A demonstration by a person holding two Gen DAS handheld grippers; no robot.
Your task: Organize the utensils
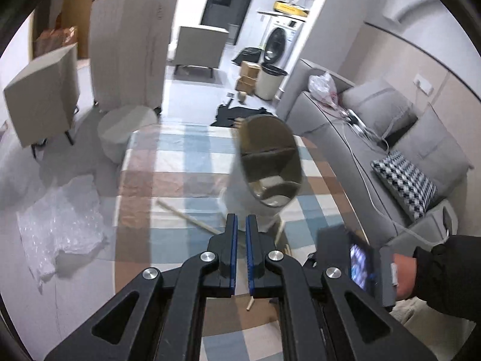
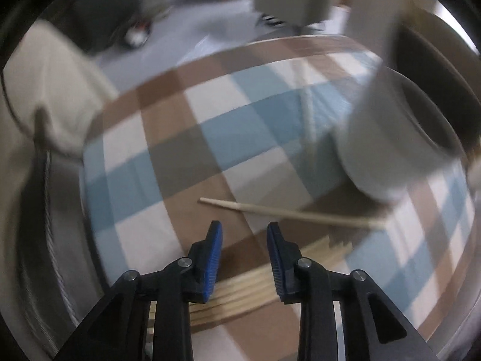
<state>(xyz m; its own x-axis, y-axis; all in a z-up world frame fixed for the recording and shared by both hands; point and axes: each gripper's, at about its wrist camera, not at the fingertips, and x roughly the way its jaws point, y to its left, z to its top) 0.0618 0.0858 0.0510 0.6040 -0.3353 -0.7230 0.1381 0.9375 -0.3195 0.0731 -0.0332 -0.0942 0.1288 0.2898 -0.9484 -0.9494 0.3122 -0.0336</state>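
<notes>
A grey utensil holder (image 1: 264,168) with inner dividers stands on the checked tablecloth (image 1: 180,162); it also shows in the right wrist view (image 2: 390,138), blurred. My left gripper (image 1: 241,225) is shut and empty, just in front of the holder's base. A single wooden chopstick (image 1: 192,218) lies left of the holder. In the right wrist view one chopstick (image 2: 288,213) lies across the cloth ahead of my right gripper (image 2: 245,231), which is open and empty above a bundle of several chopsticks (image 2: 246,291).
A grey sofa (image 1: 390,138) with a patterned cushion (image 1: 405,185) stands right of the table. A round stool (image 1: 126,129), bubble wrap (image 1: 60,225), cabinets and a bin (image 1: 270,79) are on the floor beyond. The person's right hand (image 1: 402,273) holds the other gripper.
</notes>
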